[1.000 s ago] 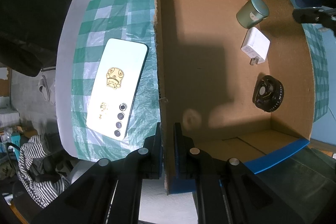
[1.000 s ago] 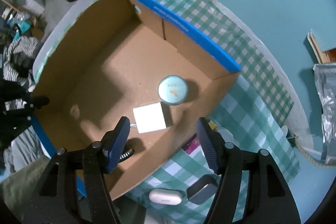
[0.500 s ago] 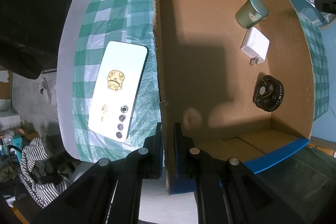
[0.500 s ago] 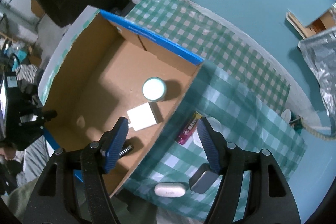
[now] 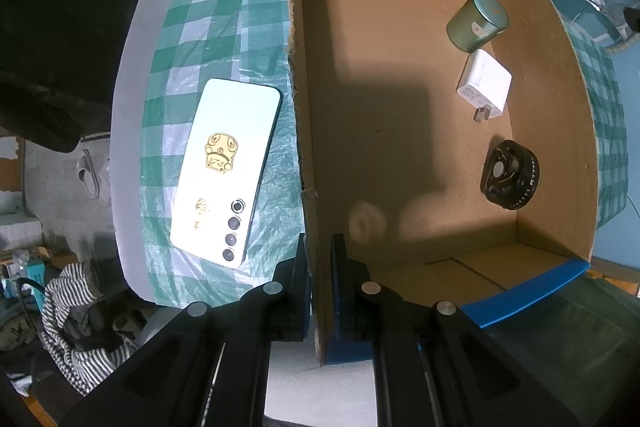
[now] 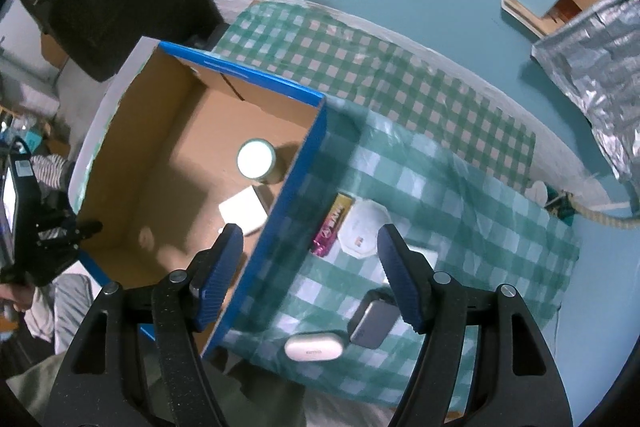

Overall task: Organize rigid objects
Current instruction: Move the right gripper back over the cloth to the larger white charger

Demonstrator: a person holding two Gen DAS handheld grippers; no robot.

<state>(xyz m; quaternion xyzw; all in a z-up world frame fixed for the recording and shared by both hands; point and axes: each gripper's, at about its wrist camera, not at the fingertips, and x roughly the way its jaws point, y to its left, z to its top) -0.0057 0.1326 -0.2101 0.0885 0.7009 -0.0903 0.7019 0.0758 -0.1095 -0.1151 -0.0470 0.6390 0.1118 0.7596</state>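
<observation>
Since a second ago the right hand-held gripper [image 6: 310, 273] has swung off the cardboard box [image 6: 280, 203] toward the checked cloth, its jaws released and empty, just widened, straddling the box's blue wall at lower centre. Left to right in the left wrist view: a white phone [image 5: 226, 171] lies on the checked cloth [image 5: 208, 39] left of the box, the left hand-held gripper [image 5: 319, 259] sits clenched on the box wall at bottom centre, and inside at right sit a green tin [image 5: 476, 23], a white charger [image 5: 484, 85] and a black round part [image 5: 510, 181]. On the counter right of the box, near the right gripper, lie a pink packet [image 6: 332, 227], a white case [image 6: 314, 347] and a grey case [image 6: 374, 319].
</observation>
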